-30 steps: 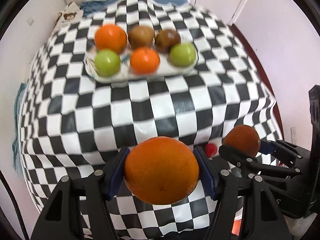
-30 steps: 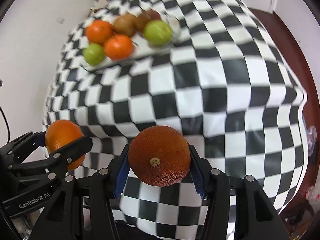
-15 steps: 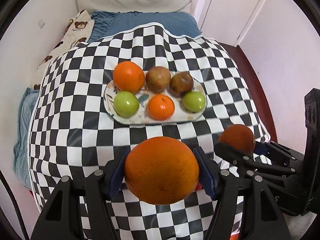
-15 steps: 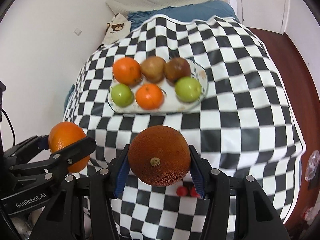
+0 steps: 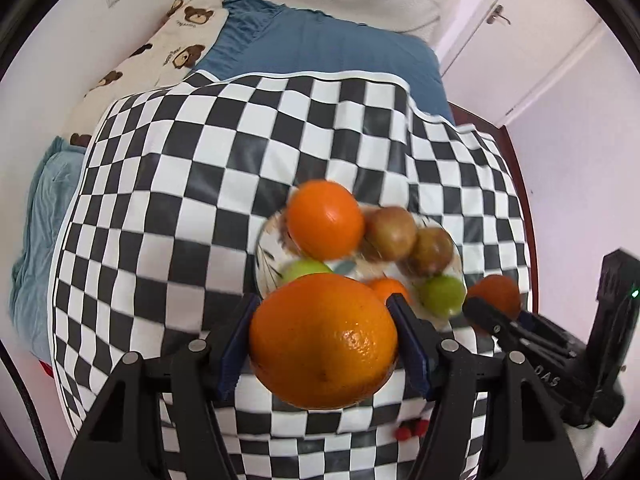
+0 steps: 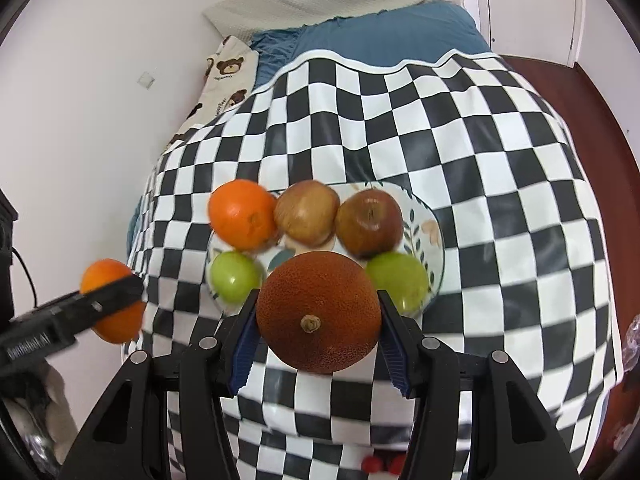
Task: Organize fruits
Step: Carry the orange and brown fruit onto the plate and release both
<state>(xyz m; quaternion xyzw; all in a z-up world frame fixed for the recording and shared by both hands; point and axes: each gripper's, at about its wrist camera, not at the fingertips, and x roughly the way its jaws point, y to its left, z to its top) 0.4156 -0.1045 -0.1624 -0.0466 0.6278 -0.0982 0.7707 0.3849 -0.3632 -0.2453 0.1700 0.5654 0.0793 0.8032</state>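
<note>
Checkered black-and-white cloth (image 5: 200, 208) covers the worktop, with a blue-sheeted bed (image 6: 380, 36) beyond it. On the cloth sits a patterned plate (image 6: 434, 236) already carrying six fruits: an orange (image 6: 242, 214), two brownish apples (image 6: 306, 212) and two green apples (image 6: 234, 282), plus a small orange mostly hidden in the left wrist view. The left claw (image 5: 324, 340) is clamped on a large bright orange (image 5: 324, 340); the right claw (image 6: 318, 318) is clamped on a dark russet orange (image 6: 318, 318). The plate lies just ahead of and below both claws. The right claw hangs over its near rim, so it looks nearer; the left one comes in from the plate's left side. Compared with a second ago, the plate sits much closer under both claws, and both grips are unchanged.
</note>
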